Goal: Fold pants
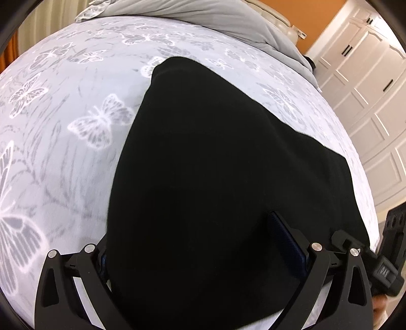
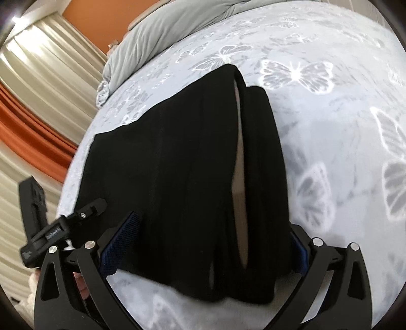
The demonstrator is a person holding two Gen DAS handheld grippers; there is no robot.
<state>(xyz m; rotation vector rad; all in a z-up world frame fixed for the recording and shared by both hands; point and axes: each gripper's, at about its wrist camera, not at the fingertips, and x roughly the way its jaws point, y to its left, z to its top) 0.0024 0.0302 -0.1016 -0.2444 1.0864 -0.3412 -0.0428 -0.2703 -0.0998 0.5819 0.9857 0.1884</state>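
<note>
Black pants lie folded in a long bundle on a bed sheet with a butterfly print. My left gripper stands open wide over the near end, and the cloth covers most of its left finger. In the right wrist view the same pants show a pale inner strip along a fold. My right gripper is open, astride the near end of the bundle. Its left pad is clear of the cloth and its right pad is at the cloth's edge.
A grey duvet is heaped at the far end of the bed. White wardrobe doors stand on one side, beige and orange curtains on the other. Each gripper's body shows at the edge of the other's view.
</note>
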